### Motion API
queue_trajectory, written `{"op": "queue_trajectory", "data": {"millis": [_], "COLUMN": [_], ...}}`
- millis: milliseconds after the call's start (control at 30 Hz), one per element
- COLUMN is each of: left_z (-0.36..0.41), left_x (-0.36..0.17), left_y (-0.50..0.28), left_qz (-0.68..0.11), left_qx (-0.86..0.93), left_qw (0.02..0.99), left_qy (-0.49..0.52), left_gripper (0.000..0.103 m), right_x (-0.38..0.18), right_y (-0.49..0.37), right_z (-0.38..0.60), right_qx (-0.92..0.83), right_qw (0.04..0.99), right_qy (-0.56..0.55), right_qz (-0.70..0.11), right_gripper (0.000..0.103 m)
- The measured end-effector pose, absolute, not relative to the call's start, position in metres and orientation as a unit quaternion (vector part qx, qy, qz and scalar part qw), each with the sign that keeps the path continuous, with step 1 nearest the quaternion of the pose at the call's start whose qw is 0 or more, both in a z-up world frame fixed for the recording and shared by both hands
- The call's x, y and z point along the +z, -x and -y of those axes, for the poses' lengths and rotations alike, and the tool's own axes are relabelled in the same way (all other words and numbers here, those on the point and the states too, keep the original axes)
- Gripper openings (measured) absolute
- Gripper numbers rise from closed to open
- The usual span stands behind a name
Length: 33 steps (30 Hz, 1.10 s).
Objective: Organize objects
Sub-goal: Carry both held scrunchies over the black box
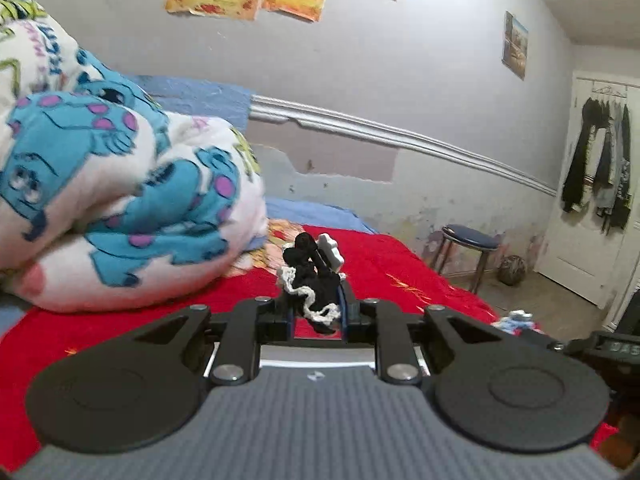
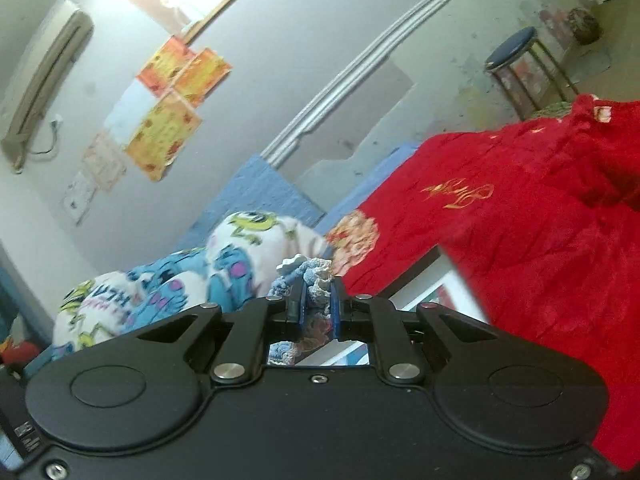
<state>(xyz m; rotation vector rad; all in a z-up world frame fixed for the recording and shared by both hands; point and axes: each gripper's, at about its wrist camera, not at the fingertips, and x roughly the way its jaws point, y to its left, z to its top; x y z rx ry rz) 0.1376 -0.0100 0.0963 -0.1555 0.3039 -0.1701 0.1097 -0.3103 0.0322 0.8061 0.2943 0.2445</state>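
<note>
Left wrist view: my left gripper [image 1: 318,312] has its jaws clamped on a black-and-white crochet piece [image 1: 314,280] above the red bed [image 1: 400,268]; my right gripper [image 2: 316,308] pinches a blue-and-cream crochet piece [image 2: 308,276], near the bed's edge.

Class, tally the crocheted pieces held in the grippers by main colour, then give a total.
Black crochet piece, in the left gripper: 1
Blue crochet piece, in the right gripper: 1
Total: 2
</note>
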Motion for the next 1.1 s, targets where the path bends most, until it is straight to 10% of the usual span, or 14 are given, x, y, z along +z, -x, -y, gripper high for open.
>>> {"op": "queue_trajectory", "data": {"millis": [333,1100], "left_z": [0.094,0.098], "left_x": [0.028,-0.004], "left_y": [-0.144,-0.157], "left_qz": [-0.18,-0.269], "left_qx": [-0.123,-0.157], "left_qw": [0.971,0.949], "left_qy": [-0.099,-0.053], "left_gripper": [0.024,0.026], "right_x": [0.005,-0.018], "right_y": [-0.149,-0.158], "right_z": [0.301,0.274], "right_qx": [0.053,0.028], "right_qw": [0.917,0.919], "right_qy": [-0.331,-0.296], "right_qz": [-0.214,-0.259], "right_gripper": [0.013,0.013]}}
